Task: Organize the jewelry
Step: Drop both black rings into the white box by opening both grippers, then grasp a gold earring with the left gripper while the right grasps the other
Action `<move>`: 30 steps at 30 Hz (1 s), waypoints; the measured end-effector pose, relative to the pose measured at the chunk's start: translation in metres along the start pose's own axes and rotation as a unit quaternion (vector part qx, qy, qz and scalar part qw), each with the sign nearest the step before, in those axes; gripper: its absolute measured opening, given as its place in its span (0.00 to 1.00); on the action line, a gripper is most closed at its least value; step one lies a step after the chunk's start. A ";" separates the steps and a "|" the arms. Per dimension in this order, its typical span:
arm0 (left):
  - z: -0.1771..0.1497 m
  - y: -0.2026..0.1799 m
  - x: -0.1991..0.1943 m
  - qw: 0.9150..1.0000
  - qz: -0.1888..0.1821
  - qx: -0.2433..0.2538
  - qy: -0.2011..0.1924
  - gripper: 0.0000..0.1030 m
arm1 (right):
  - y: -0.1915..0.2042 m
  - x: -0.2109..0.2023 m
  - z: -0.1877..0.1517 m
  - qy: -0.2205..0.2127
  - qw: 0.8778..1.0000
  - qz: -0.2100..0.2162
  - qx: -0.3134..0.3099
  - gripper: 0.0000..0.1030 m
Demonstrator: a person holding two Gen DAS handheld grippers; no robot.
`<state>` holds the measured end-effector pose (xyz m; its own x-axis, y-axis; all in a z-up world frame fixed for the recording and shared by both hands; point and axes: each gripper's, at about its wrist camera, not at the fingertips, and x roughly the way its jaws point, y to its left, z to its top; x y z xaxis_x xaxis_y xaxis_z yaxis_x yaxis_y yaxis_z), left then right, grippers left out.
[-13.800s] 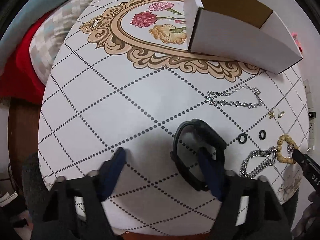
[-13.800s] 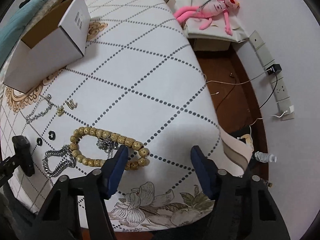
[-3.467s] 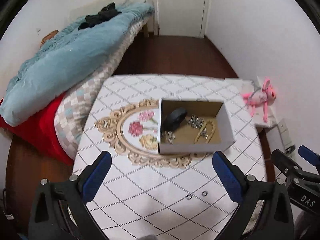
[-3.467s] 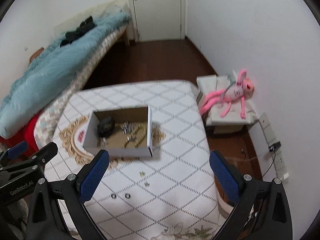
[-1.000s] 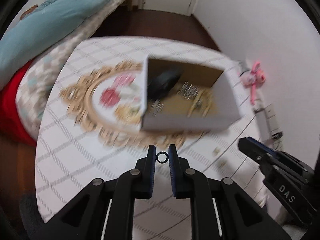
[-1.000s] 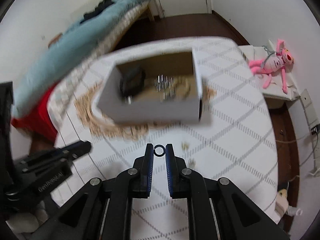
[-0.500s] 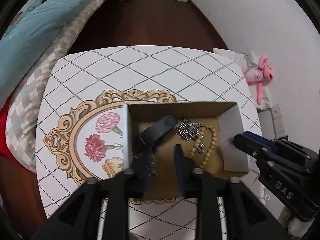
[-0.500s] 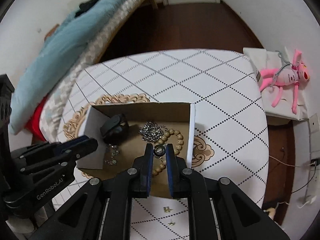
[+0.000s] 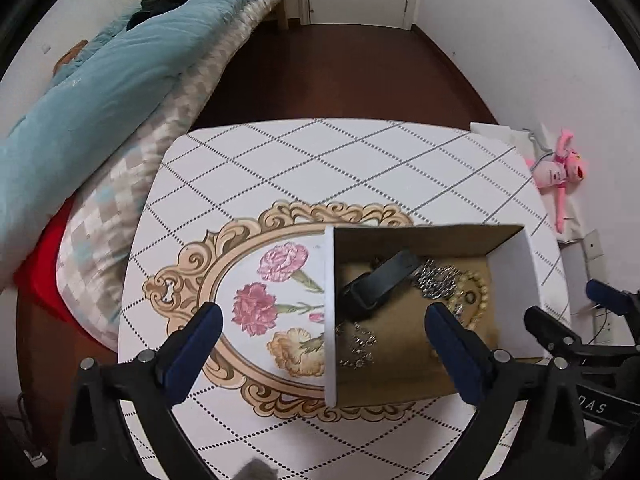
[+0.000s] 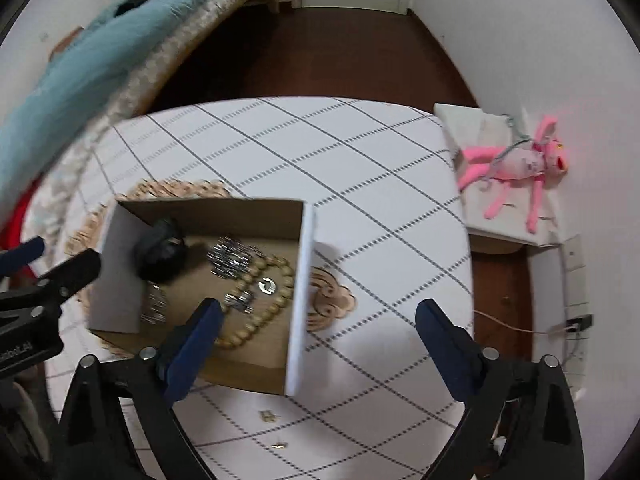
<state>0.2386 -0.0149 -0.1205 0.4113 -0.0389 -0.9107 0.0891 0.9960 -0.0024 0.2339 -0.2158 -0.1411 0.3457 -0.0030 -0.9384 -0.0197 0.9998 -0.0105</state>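
Bed (image 9: 100,92) with teal quilt along the 10 o'clock side of the room; pink plush toy (image 10: 516,168) on a low white stand at 2 o'clock.

Bench (image 9: 328,168) in the middle, white cloth with dotted diamond grid and a gilt floral medallion.

Cardboard box (image 9: 330,320), open-topped, sits on the bench over the right edge of the medallion. Inside it: black band (image 9: 378,282) at the 10 o'clock corner, silver chain (image 10: 232,260) heaped near centre, tan bead bracelet (image 10: 256,308) looped at 4 o'clock, a finer silver necklace (image 9: 358,344) along the left wall.

Left claw (image 9: 324,344): fingers wide apart, nothing between them, hanging over the box's left wall. Right claw (image 10: 316,340): likewise spread and empty, straddling the box's right wall.

Change noted: one second back each claw pinched a small dark ring between closed tips; half a second back the right one was still shut on its ring above the box. Now both are open. One small ring (image 10: 267,285) lies inside the bead loop, seen from both views. The second ring cannot be picked out, likely among the chains.

Meaning: the ring drop looks done. Two small gold earrings (image 10: 269,414) lie on the bench at 6 o'clock of the box, outside it. Probably the last pieces to collect.
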 end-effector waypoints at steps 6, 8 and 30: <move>-0.008 0.003 -0.004 1.000 0.009 -0.006 -0.004 1.00 | 0.000 -0.001 -0.009 -0.004 1.000 -0.019 0.001 0.96; -0.009 0.005 -0.009 1.000 0.011 -0.009 -0.009 1.00 | 0.001 -0.006 -0.011 -0.012 1.000 -0.022 0.000 0.96; -0.084 0.010 -0.045 0.999 0.024 -0.016 -0.014 1.00 | 0.007 -0.071 -0.082 -0.053 0.998 0.003 0.036 0.96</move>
<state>0.1449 0.0032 -0.1138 0.4390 0.0069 -0.8985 0.0390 0.9989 0.0267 0.1320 -0.2108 -0.1030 0.4439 0.0014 -0.8961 0.0434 0.9988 0.0231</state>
